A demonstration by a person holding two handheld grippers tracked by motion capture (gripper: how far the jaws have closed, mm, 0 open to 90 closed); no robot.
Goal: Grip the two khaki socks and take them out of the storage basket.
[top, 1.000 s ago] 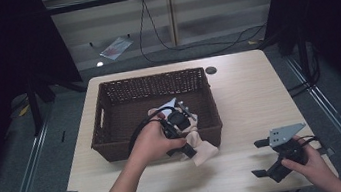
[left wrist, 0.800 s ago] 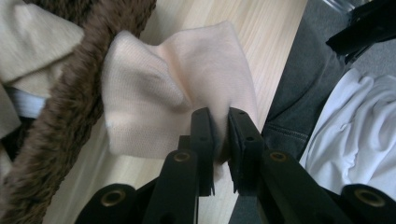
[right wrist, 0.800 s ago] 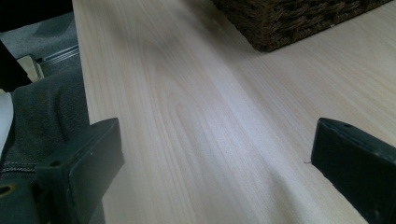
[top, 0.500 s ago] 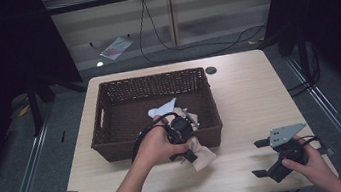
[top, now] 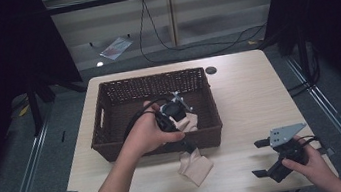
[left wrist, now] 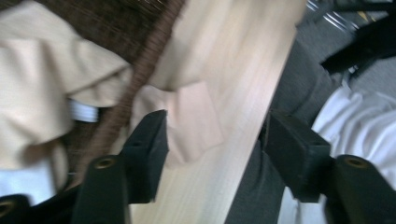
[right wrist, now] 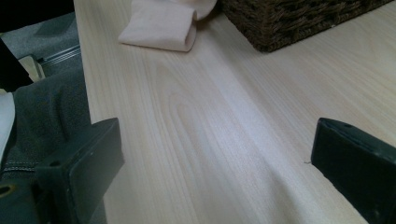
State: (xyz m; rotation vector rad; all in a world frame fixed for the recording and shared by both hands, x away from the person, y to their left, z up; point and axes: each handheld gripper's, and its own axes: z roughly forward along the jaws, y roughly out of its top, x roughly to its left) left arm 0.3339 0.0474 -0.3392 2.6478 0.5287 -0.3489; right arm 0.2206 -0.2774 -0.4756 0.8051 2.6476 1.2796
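The right gripper (top: 267, 157) rests at the near right corner of the light wooden table (top: 254, 94), held by the right hand (top: 307, 165). Its jaws stand wide apart with nothing between them; in the right gripper view only bare table surface lies between the two black jaws.

A beige cloth (top: 194, 166) lies partly on the table near the front edge, left of the right gripper and well apart from it. The cloth drapes over the near wall of the brown wicker basket (top: 109, 102), with a further portion inside the basket. In the right gripper view the folded end of the cloth (right wrist: 161, 25) lies on the table just beside the basket (right wrist: 299, 18).

The left gripper (left wrist: 212, 151), held by the left hand (top: 146, 134), sits at the near wall of the basket, above the cloth. In the left gripper view its jaws are spread apart, gripping nothing; the cloth (left wrist: 182, 116) and the basket rim (left wrist: 144, 70) lie beyond them.

The basket occupies the centre of the table. A small dark round object (top: 211, 70) sits on the table just beyond the basket's far right corner.
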